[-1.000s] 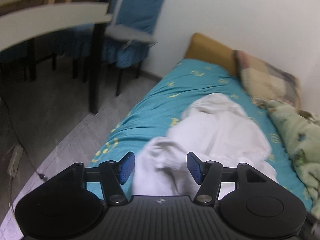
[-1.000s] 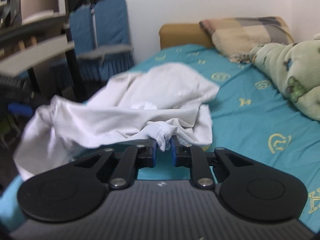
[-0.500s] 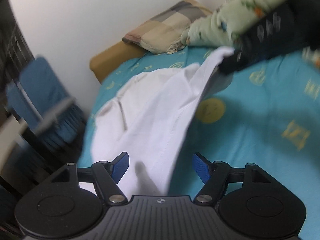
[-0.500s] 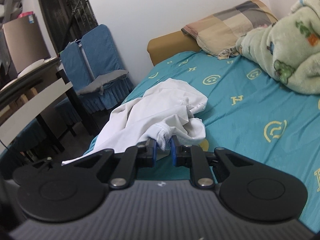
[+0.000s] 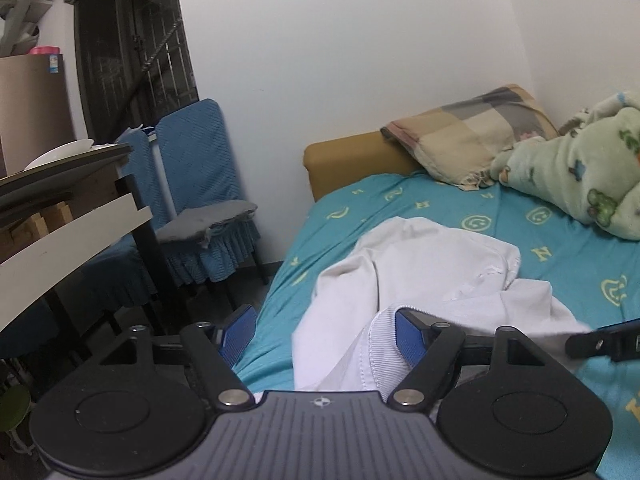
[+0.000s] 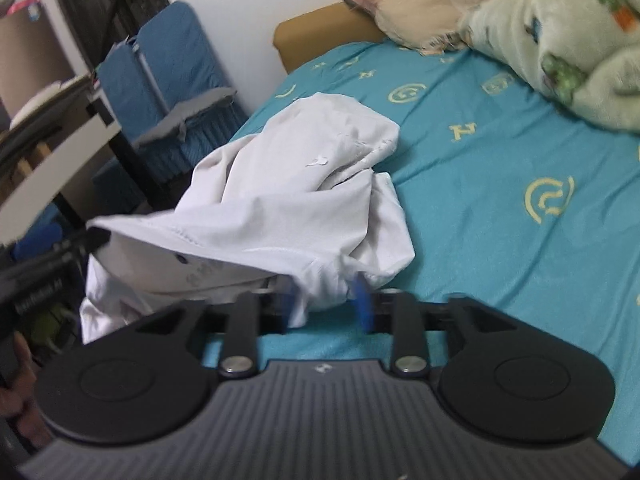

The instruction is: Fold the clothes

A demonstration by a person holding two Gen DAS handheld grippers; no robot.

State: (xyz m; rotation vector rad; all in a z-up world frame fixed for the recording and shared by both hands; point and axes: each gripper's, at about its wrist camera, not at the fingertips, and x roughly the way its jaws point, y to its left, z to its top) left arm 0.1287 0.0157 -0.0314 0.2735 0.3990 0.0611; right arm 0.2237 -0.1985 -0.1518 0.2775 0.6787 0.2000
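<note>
We see a bed [image 5: 460, 216] covered by a teal sheet [image 6: 500, 184] printed with yellow letters and smiley marks. Taking the ochre headboard [image 5: 352, 160] as our landmark: a checked beige-and-grey pillow [image 5: 468, 136] leans just beside it, toward the wall. Next to the pillow, farther from the headboard, lies a bunched pale green fleece blanket [image 5: 580, 176]. Well away from the headboard, along the bed's open edge, lies a crumpled white garment [image 6: 304, 192]; part of it seems to hang over that edge, though the blur leaves us unsure.
</note>
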